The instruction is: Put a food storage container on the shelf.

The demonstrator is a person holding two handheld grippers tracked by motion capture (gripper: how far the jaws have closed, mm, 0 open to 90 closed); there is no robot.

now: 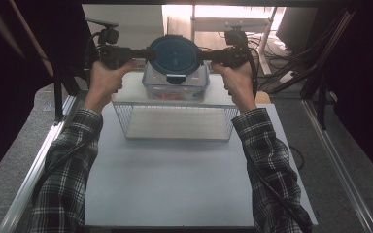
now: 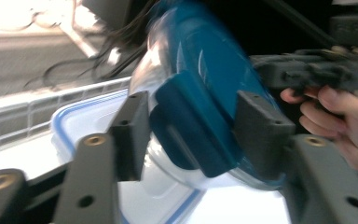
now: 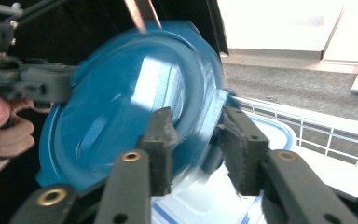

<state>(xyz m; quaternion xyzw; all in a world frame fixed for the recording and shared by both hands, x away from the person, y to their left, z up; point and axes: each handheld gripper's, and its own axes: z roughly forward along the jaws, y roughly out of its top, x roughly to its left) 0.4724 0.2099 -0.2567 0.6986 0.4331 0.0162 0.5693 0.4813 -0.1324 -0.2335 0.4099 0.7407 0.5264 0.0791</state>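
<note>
- The round blue lid [image 1: 174, 55] hangs in the air between the two grippers, tilted so its top faces the high view, directly above the clear container [image 1: 176, 86].
- The left gripper [image 1: 144, 54] comes in level from the left, with the lid's left edge between its jaws. In the left gripper view the lid [image 2: 200, 107] and one of its locking tabs [image 2: 193, 128] sit between the two black pads [image 2: 131, 130]. Whether the pads press on it I cannot tell (the picture is blurred there).
- The right gripper [image 1: 205, 56] comes in level from the right, at the lid's right edge. In the right gripper view the rim and a tab [image 3: 214, 116] lie between its pads [image 3: 161, 140]; again contact is too blurred to judge.
- The container stands on the white table [image 1: 175, 179], just behind the white wire basket [image 1: 175, 122], and something orange shows faintly through its wall.
- In both gripper views a rectangular white lid with a blue seal [image 2: 74, 123] lies below the round one.
- Each hand [image 1: 106, 80] grips its handle; checked sleeves [image 1: 68, 165] run to the bottom of the high view.
</note>
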